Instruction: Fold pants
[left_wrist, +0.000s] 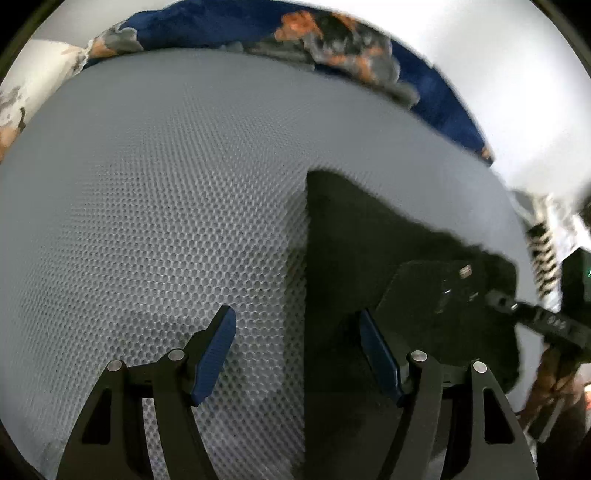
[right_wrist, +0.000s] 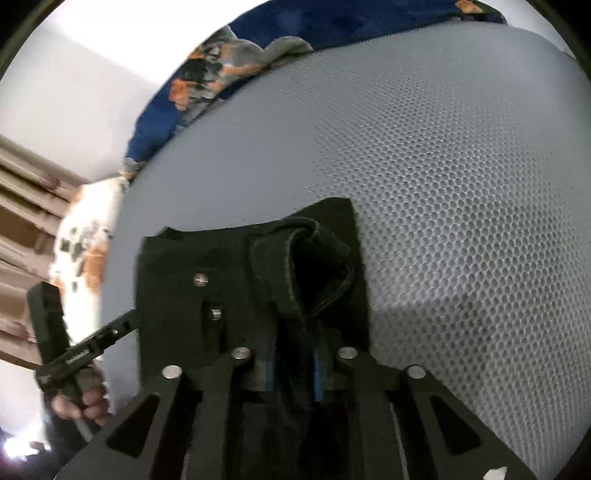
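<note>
the black denim pants (right_wrist: 251, 266) are pinched at the waistband by the nearly closed right gripper (right_wrist: 293, 363); the left gripper (left_wrist: 297, 354), half open and empty, straddles their straight edge.

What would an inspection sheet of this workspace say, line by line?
Surface: grey honeycomb mesh mat, bare beyond the garment.
Job's things: black pants bunched on the mat, waistband curled over.
Clutter: blue flowered blanket along the far edge.
Grippers: left gripper open, one finger over the mat, one over the pants; right gripper pinching the pants fabric.
Cables: nothing seen.
Surroundings: white wall; a hand on the left gripper's handle.
</note>
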